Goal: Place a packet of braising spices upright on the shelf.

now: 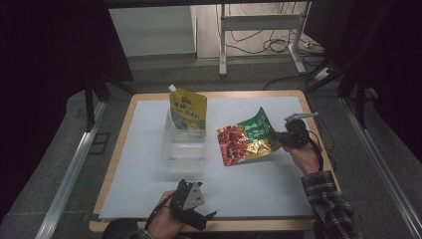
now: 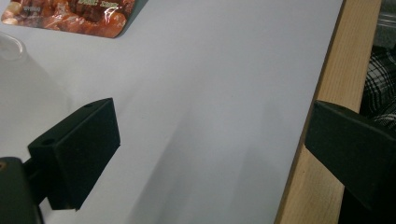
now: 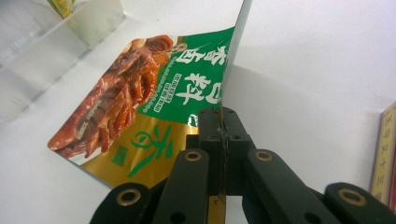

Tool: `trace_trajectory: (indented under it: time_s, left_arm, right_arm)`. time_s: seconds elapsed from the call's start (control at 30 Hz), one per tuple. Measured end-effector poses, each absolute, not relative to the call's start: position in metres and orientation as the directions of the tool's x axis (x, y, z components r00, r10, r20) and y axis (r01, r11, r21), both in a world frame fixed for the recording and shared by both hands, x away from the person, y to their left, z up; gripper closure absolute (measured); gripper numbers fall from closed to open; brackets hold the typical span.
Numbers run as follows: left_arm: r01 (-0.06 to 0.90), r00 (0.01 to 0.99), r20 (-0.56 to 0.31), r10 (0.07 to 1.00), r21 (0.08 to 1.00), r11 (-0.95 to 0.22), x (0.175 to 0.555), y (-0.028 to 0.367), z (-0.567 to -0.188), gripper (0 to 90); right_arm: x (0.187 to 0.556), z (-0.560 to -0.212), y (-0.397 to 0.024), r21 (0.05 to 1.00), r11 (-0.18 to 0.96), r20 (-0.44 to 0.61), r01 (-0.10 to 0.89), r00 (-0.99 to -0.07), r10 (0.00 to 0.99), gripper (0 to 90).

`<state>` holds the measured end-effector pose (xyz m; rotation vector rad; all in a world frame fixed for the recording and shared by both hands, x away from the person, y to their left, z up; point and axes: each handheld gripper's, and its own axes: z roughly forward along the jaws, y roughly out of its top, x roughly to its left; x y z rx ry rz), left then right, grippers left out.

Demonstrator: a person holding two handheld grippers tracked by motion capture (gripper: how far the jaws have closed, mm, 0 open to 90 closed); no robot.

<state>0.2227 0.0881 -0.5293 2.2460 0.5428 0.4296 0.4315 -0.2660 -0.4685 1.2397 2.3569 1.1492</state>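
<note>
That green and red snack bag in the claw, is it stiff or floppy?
Probably floppy: the snack bag curls upward where the right claw pinches its edge. Likely light, since it hangs from one edge. Its glossy foil looks slippery.

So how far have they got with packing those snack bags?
Looks partway. Done: the yellow pouch already stands in the clear bin. In hand: the right gripper is shut on the edge of the green-and-red bag, lifted beside the bin. Left: that bag probably still has to go in. The left gripper is open near the table's front edge.
</note>
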Motion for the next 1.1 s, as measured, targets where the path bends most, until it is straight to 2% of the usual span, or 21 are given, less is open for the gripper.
trace_trajectory:
  time_s: [1.1]
  left_arm:
    - [0.248, 0.852, 0.127, 0.508, 0.756, -0.605, 0.222, 0.088, -0.528, 4.2]
  right_arm:
    - [0.432, -0.397, -0.223, 0.794, 0.37, 0.111, 0.482, -0.714, 0.691, 89.1]
